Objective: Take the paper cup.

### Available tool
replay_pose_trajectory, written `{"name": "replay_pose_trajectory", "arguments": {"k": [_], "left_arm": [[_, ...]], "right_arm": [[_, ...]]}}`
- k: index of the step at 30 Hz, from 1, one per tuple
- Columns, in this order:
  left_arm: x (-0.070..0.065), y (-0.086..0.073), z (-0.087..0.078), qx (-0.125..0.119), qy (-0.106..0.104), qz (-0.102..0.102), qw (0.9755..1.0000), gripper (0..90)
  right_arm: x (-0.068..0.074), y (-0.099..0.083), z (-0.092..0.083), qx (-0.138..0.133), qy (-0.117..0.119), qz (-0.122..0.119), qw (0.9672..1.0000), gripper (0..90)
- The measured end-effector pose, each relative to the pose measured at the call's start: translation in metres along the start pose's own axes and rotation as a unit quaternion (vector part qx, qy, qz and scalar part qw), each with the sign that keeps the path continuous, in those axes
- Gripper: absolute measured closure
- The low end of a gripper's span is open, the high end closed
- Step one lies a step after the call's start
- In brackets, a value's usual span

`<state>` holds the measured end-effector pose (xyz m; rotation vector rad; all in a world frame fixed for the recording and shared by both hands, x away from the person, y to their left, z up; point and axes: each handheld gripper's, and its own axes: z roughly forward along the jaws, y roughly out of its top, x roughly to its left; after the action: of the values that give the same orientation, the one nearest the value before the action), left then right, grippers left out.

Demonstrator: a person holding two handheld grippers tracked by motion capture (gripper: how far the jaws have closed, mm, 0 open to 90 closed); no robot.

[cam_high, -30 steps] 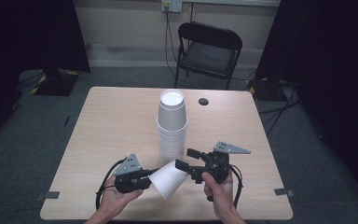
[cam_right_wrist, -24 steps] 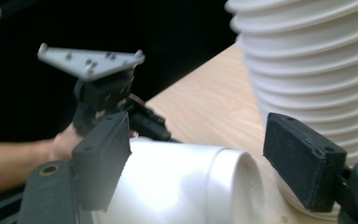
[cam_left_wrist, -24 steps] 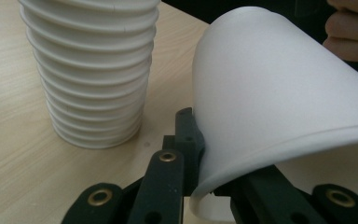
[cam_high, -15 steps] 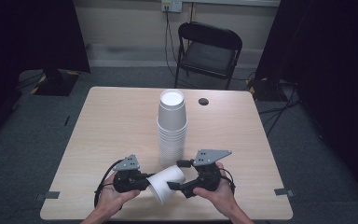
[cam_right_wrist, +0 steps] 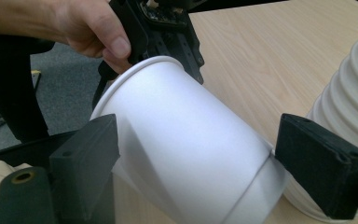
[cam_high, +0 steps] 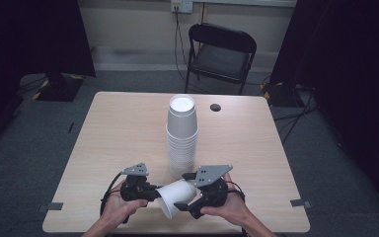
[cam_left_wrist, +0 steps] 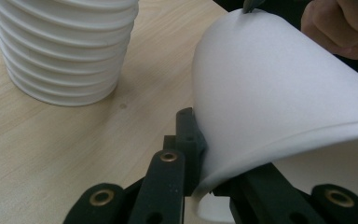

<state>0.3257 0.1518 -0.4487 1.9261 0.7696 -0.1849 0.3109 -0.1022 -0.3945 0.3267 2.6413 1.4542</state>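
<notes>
Compared with one second earlier, the single white paper cup (cam_high: 176, 196) has swung from a tilt toward 1 o'clock to lie nearly level, mouth toward the near table edge, and both hands have drawn closer to that edge. It lies at 6 o'clock from the tall stack of white paper cups (cam_high: 181, 136), near it but apart, low over the light wooden table (cam_high: 113, 128).

Left gripper (cam_high: 145, 190): jaws shut tight on the cup's rim, pinching the thin wall between the pads, as the left gripper view shows (cam_left_wrist: 193, 154).

Right gripper (cam_high: 190, 190): jaws have just been opening and now stand wide on either side of the cup's body near its base; in the right gripper view (cam_right_wrist: 191, 154) the left pad lies against the wall, while the right pad sits at the base edge, contact uncertain.

Judgement: the cup has been pulled free of the stack, and the right gripper appears to be letting go or re-seating its hold while the left carries it.

No brand, label or writing can be read on the cups, the grippers or the table. A small dark round disc (cam_high: 215, 107) lies at 1 o'clock from the stack.
</notes>
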Motion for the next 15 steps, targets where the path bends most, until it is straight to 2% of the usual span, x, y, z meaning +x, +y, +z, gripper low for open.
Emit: {"name": "replay_pose_trajectory", "arguments": {"k": [4, 6, 9, 14, 15], "left_arm": [[0.0018, 0.0005, 0.0001, -0.001, -0.006, -0.009, 0.9999, 85.8], [0.002, 0.0007, -0.0003, -0.003, -0.006, -0.009, 0.9999, 85.9], [0.0025, 0.0013, -0.0015, -0.016, -0.013, -0.026, 0.9994, 86.2], [0.005, 0.0011, -0.0034, -0.02, -0.012, -0.029, 0.9993, 86.8], [0.0063, 0.0006, -0.004, -0.025, -0.017, -0.039, 0.9988, 86.8]], "right_arm": [[0.0011, -0.001, 0.0015, 0.008, -0.006, -0.022, 0.9997, 12.1], [0.0011, -0.0016, 0.0018, 0.012, -0.005, -0.026, 0.9996, 12.0], [0.0017, -0.0026, 0.0017, 0.016, -0.006, -0.032, 0.9994, 10.3], [0.0034, -0.0073, 0.0049, 0.028, -0.007, -0.034, 0.999, 9.2], [0.0038, -0.0077, 0.0054, 0.029, -0.009, -0.035, 0.9989, 9.1]]}}
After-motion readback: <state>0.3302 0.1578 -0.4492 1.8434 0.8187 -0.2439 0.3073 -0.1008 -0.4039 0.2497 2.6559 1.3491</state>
